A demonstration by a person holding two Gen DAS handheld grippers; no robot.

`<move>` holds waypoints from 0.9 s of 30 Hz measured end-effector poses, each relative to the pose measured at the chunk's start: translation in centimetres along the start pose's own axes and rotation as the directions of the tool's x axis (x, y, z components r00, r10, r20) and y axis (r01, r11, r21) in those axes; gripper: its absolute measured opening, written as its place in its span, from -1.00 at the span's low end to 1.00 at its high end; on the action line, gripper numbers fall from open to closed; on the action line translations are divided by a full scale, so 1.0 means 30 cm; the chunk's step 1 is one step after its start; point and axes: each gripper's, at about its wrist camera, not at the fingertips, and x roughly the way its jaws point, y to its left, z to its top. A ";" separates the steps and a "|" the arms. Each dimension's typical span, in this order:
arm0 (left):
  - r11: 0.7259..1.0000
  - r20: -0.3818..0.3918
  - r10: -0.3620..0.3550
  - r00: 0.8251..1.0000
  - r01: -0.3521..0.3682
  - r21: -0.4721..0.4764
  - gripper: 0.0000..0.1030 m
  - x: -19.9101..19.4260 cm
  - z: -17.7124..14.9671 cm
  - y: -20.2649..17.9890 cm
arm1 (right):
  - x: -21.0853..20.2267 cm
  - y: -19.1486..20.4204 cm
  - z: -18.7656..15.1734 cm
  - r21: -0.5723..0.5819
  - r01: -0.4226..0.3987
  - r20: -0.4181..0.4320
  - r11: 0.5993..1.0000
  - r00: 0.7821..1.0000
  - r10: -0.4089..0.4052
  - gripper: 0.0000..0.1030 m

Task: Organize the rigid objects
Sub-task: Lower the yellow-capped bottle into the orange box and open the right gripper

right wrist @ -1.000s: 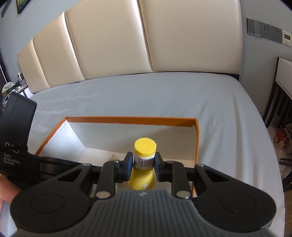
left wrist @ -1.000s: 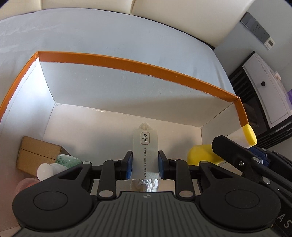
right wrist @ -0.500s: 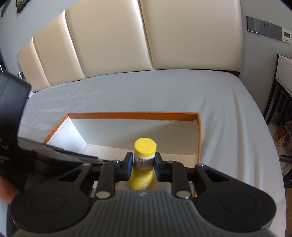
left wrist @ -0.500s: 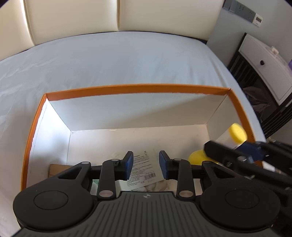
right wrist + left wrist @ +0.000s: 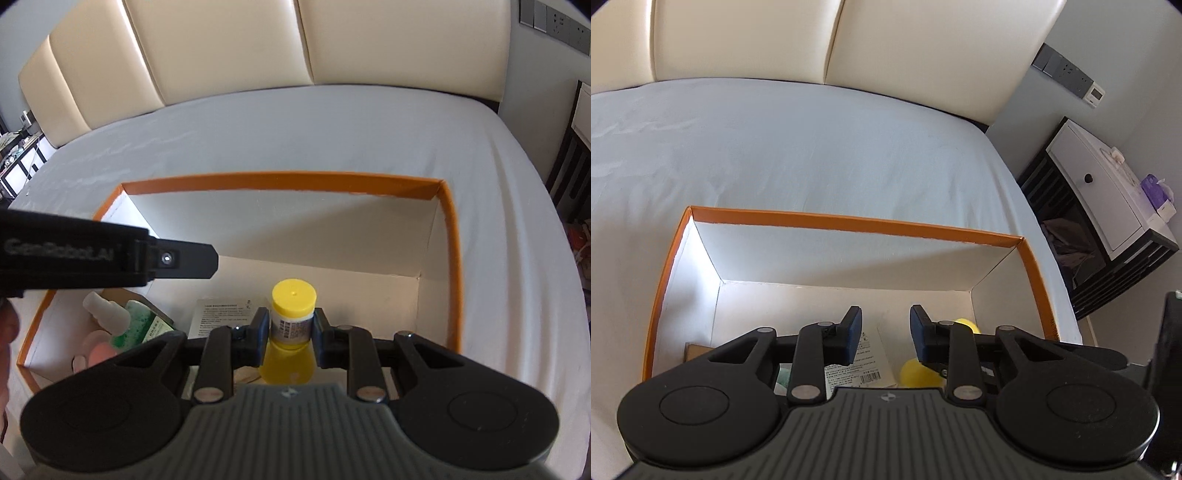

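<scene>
My right tongs are clamped on the neck of a yellow bottle, just under its yellow cap, and hold it upright over the right half of the box. My left tongs hold nothing; their blue pads stand a narrow gap apart and are closing, above the box floor. Below that gap a white packet lies flat, printed side up. The box is orange-rimmed with white inner walls and rests on a pale blue bed. At its left end lie a green spray bottle with a white nozzle, a pink item and a brown carton, close together. My left tool's body crosses the right camera's view at left.
</scene>
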 end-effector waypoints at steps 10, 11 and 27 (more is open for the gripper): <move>1.000 -0.017 0.021 1.000 -0.021 -0.009 -0.35 0.032 -0.020 0.027 | 0.037 0.055 -0.001 -0.037 -0.003 -0.043 0.999 0.999 0.001 -0.56; 1.000 -0.018 0.021 1.000 -0.022 -0.010 -0.35 0.033 -0.022 0.029 | 0.034 0.059 0.000 -0.046 0.009 -0.038 0.999 0.999 -0.011 -0.56; 1.000 -0.038 0.011 0.999 -0.012 -0.025 -0.35 0.022 -0.049 0.052 | 0.067 0.113 -0.006 -0.173 0.031 -0.114 0.984 0.992 -0.051 -0.55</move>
